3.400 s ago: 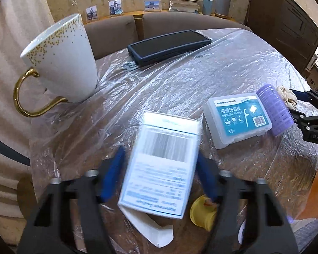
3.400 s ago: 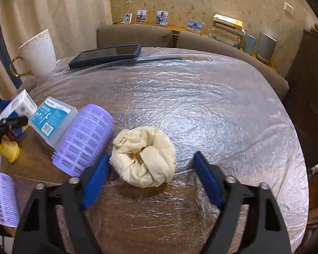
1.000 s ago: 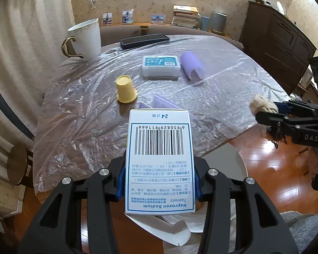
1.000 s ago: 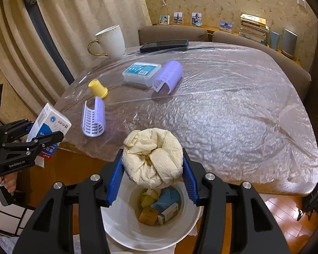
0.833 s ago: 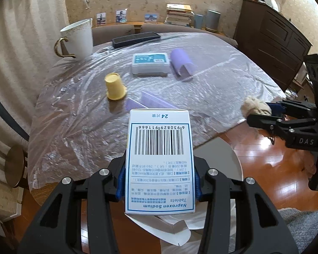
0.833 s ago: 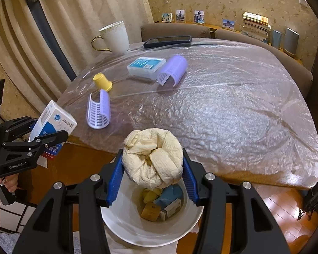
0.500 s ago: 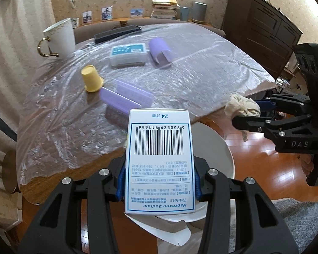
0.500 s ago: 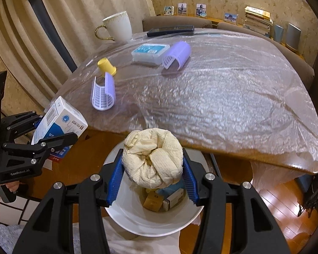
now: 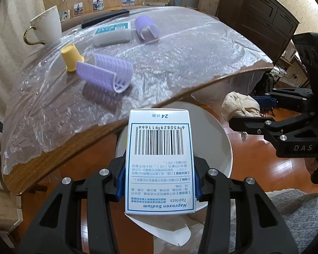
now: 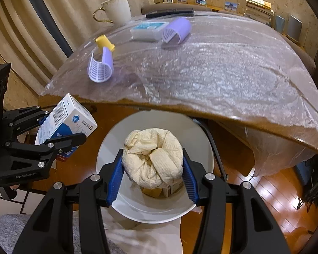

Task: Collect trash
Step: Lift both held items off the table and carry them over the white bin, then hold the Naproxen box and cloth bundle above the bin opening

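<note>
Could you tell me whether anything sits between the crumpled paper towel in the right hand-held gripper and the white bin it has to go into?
Nothing visible does. The right hand-held gripper holds the crumpled paper towel directly over the open mouth of the white bin. The table edge lies beyond the rim, and the medicine box is off to the side.

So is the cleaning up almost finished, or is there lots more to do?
Partly done. The white bin already has a few small boxes at its bottom. In hand: the right gripper holds a crumpled paper towel above the bin, and the left gripper holds a tablet box near it. Neither is dropped yet. Whether things on the table are trash, I can't tell.
</note>
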